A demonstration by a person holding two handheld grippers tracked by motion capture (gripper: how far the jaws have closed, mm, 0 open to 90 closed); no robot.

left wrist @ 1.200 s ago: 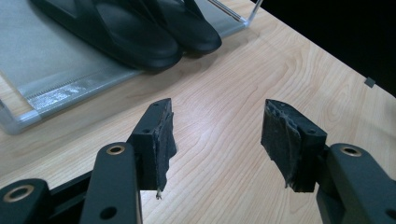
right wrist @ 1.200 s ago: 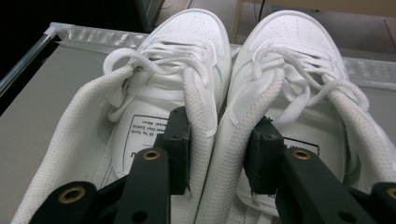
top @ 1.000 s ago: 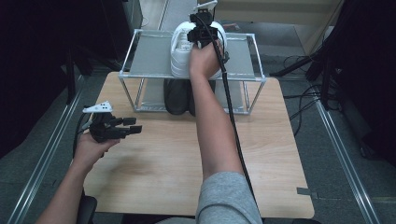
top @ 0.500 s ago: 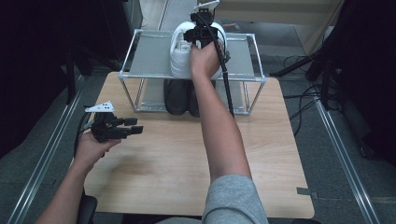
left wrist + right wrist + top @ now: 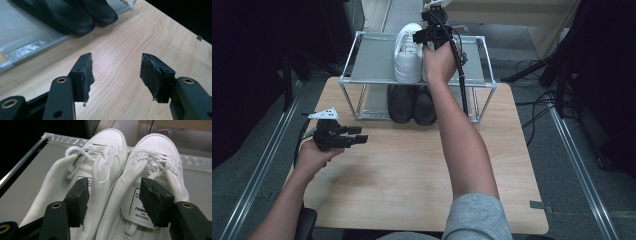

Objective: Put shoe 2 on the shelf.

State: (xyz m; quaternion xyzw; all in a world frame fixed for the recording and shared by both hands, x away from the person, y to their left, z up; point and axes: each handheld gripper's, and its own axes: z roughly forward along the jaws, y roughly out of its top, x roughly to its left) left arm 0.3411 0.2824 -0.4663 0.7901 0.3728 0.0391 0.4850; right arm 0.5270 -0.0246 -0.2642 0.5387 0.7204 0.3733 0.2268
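the pair of white lace-up sneakers (image 5: 117, 177) has been set on the grey wire rack's top shelf (image 5: 372, 62). the right gripper (image 5: 113, 195), jaws just opened, straddles the inner collars without pressing; withdrawal seems next. the left gripper (image 5: 354, 140) is held open over the wooden table (image 5: 412, 170).

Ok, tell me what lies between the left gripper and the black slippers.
Bare wooden table: in the left gripper view, nothing lies between the open left gripper and the black slippers.
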